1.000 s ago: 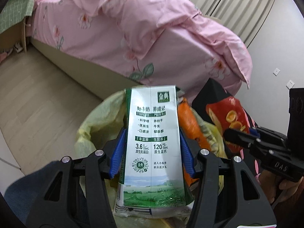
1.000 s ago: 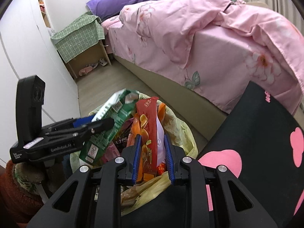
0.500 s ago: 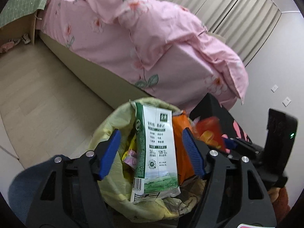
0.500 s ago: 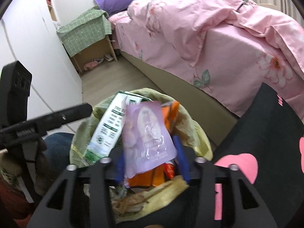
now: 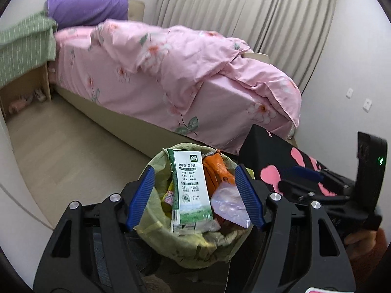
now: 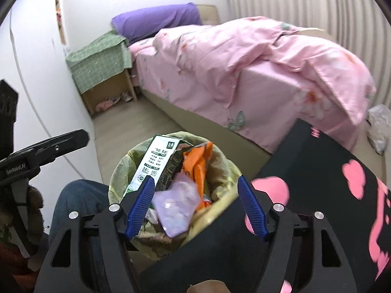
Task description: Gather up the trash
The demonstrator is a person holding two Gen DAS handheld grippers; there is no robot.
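Note:
A trash bin lined with a yellow-green bag (image 5: 156,219) (image 6: 122,161) stands on the floor below both grippers. A green and white milk carton (image 5: 189,190) (image 6: 154,163) leans inside it, beside an orange wrapper (image 5: 216,171) (image 6: 198,163) and a pale purple packet (image 5: 229,205) (image 6: 173,207). My left gripper (image 5: 194,199) is open and empty above the bin. My right gripper (image 6: 195,206) is open and empty above the bin; it also shows at the right of the left wrist view (image 5: 317,183).
A bed with a pink floral duvet (image 5: 176,56) (image 6: 244,58) fills the background. A nightstand under a green checked cloth (image 6: 100,58) stands by the wall. A black cushion with pink shapes (image 6: 342,185) lies right of the bin. Wood floor (image 5: 61,151) lies left.
Both grippers opened and let go: the milk carton and the packets dropped into the bin. Both grippers then rose and drew back from the bin.

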